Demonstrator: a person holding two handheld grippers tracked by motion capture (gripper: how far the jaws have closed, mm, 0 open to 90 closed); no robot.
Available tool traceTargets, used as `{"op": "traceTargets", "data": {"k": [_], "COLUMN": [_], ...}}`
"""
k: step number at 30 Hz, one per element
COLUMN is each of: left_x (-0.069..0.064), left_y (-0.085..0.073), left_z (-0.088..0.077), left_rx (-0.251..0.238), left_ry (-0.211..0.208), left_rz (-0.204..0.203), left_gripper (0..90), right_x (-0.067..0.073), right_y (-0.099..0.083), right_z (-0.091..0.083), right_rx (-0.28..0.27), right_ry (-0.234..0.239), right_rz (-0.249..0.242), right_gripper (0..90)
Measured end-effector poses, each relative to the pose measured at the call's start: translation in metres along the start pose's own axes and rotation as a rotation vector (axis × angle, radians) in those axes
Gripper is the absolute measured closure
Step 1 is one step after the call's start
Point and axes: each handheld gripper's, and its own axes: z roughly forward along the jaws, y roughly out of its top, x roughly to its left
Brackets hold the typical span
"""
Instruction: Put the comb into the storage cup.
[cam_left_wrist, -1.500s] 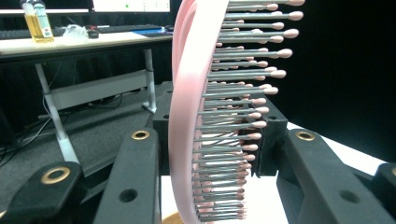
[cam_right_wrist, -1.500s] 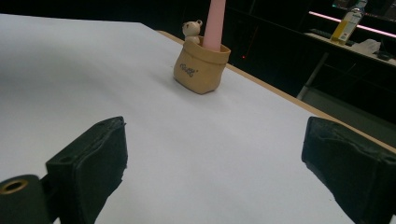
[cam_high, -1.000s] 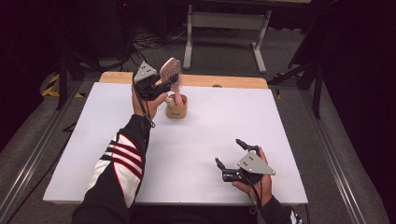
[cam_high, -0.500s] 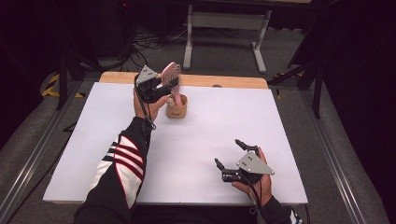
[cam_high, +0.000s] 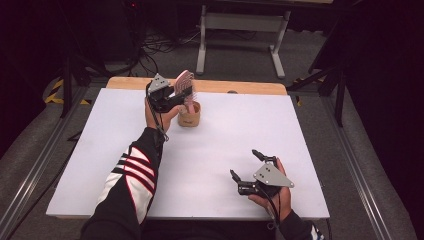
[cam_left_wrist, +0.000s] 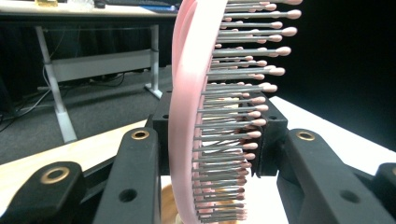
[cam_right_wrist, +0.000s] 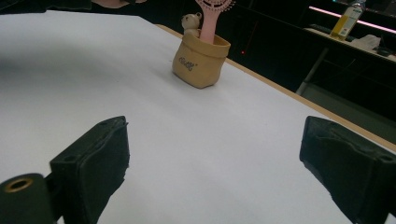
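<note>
**Figure: Hairbrush lowered toward the pouch, left gripper holding the head**

High view: my left gripper (cam_high: 172, 95) sits at the far side of the white table (cam_high: 100, 150), its jaws closed on the head of the pink hairbrush (cam_high: 185, 82). The brush stands nearly upright with its handle down inside the small tan pouch (cam_high: 189, 116). Compared with a second ago, the brush and gripper have come lower and closer over the pouch, which itself has not shifted. I judge that the handle is now seated, or nearly so, and that the placing step is close to its end; how deep the handle reaches I cannot tell.

Left gripper view: the curved pink back and the rows of ball-tipped bristles (cam_left_wrist: 243, 116) stand edge-on between the two black jaws, which press the head from both sides.

Right gripper view: the pouch (cam_right_wrist: 200, 60) shows a small bear figure (cam_right_wrist: 190, 22) at its rim beside the brush handle (cam_right_wrist: 211, 25).

My right gripper (cam_high: 257, 172) rests near the table's front edge, well apart from the pouch, jaws spread wide and empty; it has not moved over the same interval.
</note>
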Motion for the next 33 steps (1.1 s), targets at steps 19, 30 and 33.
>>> {"op": "traceTargets", "data": {"k": [19,30,33], "left_x": [0.009,0.023,0.027], "left_y": [0.001,0.006,0.005], "left_z": [-0.001,-0.004,-0.005], "left_rx": [0.035,0.08,0.082], "left_ry": [0.02,0.08,0.107], "left_rz": [0.023,0.062,0.054], "left_gripper": [60.9,56.5,55.5], "right_x": [0.002,0.003,0.003], "right_y": [0.0,-0.001,-0.001], "right_z": [0.001,0.003,0.003], "right_rx": [0.007,0.023,0.022], "right_ry": [0.01,0.019,0.023], "right_rz": [-0.006,-0.01,-0.01], "right_gripper": [9.8,9.9,10.3]}}
